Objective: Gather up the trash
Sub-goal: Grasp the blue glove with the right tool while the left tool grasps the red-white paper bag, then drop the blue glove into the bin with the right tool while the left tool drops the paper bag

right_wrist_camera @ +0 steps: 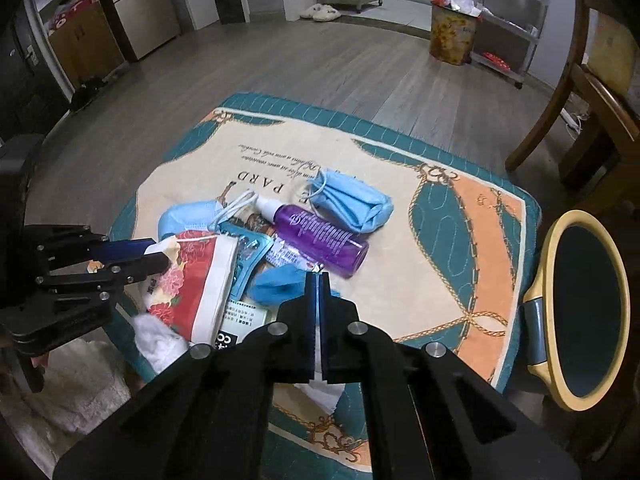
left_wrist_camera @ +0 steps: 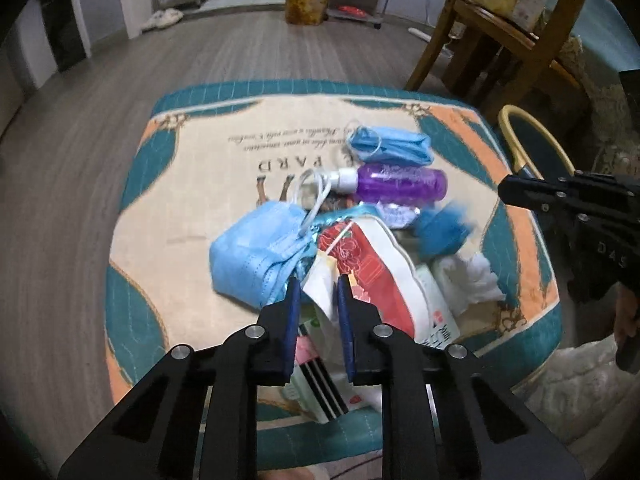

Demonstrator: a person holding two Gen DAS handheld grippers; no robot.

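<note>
The left hand-held gripper [left_wrist_camera: 316,280] is nearest, its blue-padded jaws a little apart around the white edge of a red floral packet [left_wrist_camera: 366,268]; whether they pinch it cannot be told. The right hand-held gripper [right_wrist_camera: 319,280] has its jaws pressed together on a thin white tissue [right_wrist_camera: 322,394] that hangs below them.

All the trash lies heaped on a teal, cream and orange printed mat [left_wrist_camera: 180,216] on the wooden floor. Touching the packet's left side is a crumpled blue face mask [left_wrist_camera: 256,258]. Beside the packet, on its other side, are a wad of white tissue [left_wrist_camera: 470,276] and a blurred blue scrap [left_wrist_camera: 440,228]. Behind them a purple bottle [left_wrist_camera: 400,184] lies on its side, and a folded second mask [left_wrist_camera: 390,144] lies just beyond. A yellow-rimmed bin [right_wrist_camera: 586,312] stands just beside the mat's right edge.

Risks, as a judgement: the packet may slip from so shallow a hold, or drag the mask's loops with it; the thin tissue may tear or flutter loose; the bottle may roll if nudged.

Readable writing: "PARD" on the mat, seen upside down, above an illegible script line. The packet's and bottle's printing is too small to read.
</note>
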